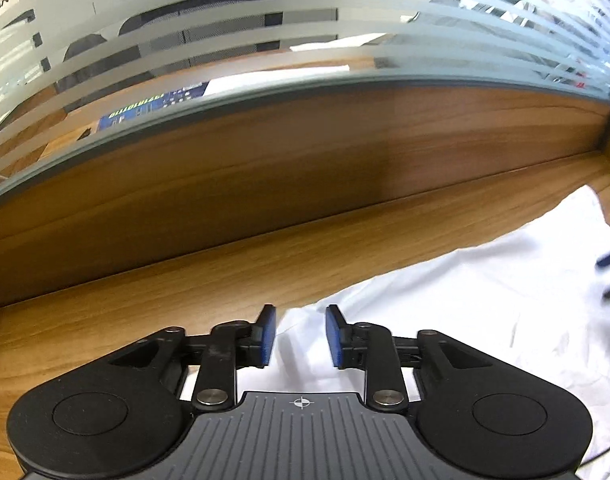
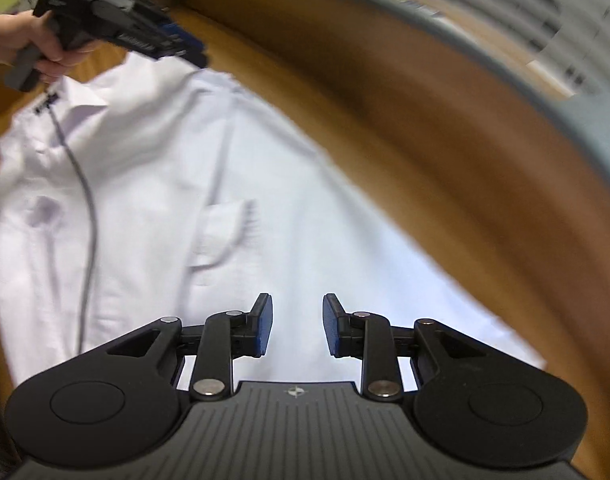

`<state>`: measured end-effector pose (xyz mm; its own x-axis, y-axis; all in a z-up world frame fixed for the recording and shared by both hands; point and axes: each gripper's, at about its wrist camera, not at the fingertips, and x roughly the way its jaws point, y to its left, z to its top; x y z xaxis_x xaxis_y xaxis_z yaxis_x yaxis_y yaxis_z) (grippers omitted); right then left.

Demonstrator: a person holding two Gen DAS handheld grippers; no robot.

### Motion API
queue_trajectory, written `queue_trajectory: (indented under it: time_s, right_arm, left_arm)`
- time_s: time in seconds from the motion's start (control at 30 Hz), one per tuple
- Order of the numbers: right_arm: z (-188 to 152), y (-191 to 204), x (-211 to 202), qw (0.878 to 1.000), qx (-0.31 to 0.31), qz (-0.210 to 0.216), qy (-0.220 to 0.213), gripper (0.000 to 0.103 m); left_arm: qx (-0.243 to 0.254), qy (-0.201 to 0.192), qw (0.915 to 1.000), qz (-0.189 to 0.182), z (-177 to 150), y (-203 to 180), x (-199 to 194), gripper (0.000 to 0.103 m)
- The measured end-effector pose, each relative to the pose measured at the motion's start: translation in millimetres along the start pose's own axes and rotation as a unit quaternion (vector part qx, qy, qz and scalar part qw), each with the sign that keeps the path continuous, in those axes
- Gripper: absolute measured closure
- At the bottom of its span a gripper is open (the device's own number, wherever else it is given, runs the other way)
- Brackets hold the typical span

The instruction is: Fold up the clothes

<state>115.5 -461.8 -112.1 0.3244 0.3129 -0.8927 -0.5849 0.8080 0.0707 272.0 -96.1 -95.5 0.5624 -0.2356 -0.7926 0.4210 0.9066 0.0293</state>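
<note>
White cotton shirt (image 2: 153, 184) spread flat on wooden desk (image 1: 225, 264), collar by left gripper (image 2: 185, 46). Looks light, floppy, wrinkle-prone. Best pinched at shoulder seam or hem. Left gripper and right gripper (image 2: 297, 326) both spread, holding nothing.

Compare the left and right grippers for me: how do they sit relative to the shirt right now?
The left gripper sits over the white shirt at its edge, wooden table just beyond; the right gripper sits over the shirt's broad body, below the chest pocket. Both are open, with nothing between the fingers.
</note>
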Motion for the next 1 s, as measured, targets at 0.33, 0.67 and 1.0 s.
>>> queue_trajectory:
  time_s: [0.33,0.67,1.0]
  right_arm:
    - [8.9,10.4,44.2,0.995,0.014,0.093,0.015,0.074]
    - [8.9,11.3,54.6,0.993,0.039,0.089,0.069,0.098]
    - [-2.7,17.9,23.7,0.986,0.105,0.093,0.095,0.101]
  left_arm:
    - [-0.006,0.088,0.9949,-0.049,-46.2,4.1,22.6,0.072]
    - [0.038,0.079,0.9955,-0.036,-45.2,-0.6,21.5,0.070]
    - [0.035,0.076,0.9959,-0.035,-45.0,-0.9,36.6,0.069]
